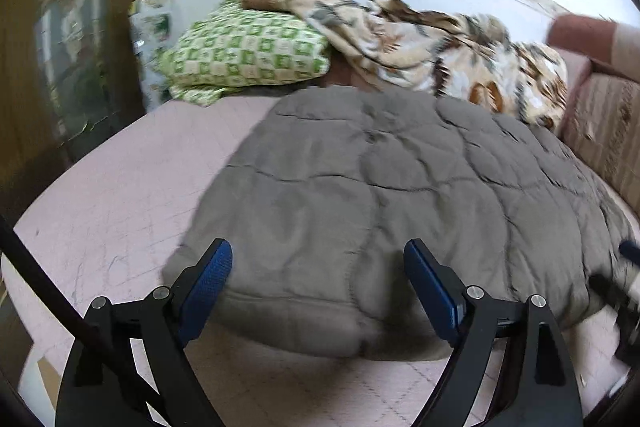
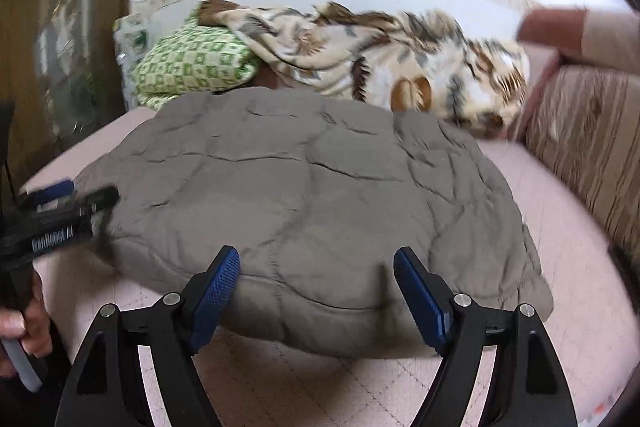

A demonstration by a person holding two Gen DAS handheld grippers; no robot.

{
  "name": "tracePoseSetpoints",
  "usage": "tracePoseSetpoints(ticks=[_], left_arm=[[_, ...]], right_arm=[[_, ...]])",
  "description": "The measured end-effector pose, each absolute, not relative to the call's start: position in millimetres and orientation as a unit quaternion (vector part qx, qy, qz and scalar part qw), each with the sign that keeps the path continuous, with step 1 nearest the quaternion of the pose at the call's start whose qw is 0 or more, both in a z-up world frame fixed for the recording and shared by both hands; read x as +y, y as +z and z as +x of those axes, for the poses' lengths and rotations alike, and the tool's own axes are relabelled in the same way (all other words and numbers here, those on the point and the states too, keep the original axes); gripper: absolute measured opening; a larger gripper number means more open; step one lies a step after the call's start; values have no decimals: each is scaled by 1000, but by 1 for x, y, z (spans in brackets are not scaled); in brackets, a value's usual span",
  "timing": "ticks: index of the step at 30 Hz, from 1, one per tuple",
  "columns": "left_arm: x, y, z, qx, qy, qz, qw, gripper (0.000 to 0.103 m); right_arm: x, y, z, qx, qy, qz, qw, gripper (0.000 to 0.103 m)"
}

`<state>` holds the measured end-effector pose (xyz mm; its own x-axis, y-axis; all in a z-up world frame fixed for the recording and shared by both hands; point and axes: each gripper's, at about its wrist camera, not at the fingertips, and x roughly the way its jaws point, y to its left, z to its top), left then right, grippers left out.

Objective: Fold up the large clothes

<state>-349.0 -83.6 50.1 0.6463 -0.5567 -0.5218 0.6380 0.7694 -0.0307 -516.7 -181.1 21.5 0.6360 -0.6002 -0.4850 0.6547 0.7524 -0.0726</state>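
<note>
Both tongs released above a folded grey quilted padded garment [image 1: 380, 195] on a pink checked bed sheet [image 1: 100, 211].

Left gripper [image 1: 318, 263] and right gripper [image 2: 316, 267] gape empty over the garment's 6 o'clock edge. Only the right view shows the left tool at 9 o'clock, its white lettering too blurred to read. At 12 o'clock lie a green-checked pillow [image 1: 244, 51] and a brown-and-cream patterned blanket [image 2: 380, 59].
</note>
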Motion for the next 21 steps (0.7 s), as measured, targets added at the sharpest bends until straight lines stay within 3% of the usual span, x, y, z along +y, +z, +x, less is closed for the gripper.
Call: tracePoseSetpoints(ticks=[5, 13, 17, 21], left_arm=[[-87, 35, -328, 315, -320, 72, 891, 87], [-86, 48, -346, 262, -331, 72, 904, 87], [-105, 35, -349, 279, -337, 110, 893, 87], [-109, 31, -347, 283, -336, 116, 891, 88]], right_arm=[[-187, 1, -499, 309, -321, 60, 893, 83], [-220, 27, -568, 203, -412, 145, 877, 83], [-250, 14, -589, 202, -439, 225, 846, 83], [-252, 3, -577, 235, -441, 208, 841, 87]])
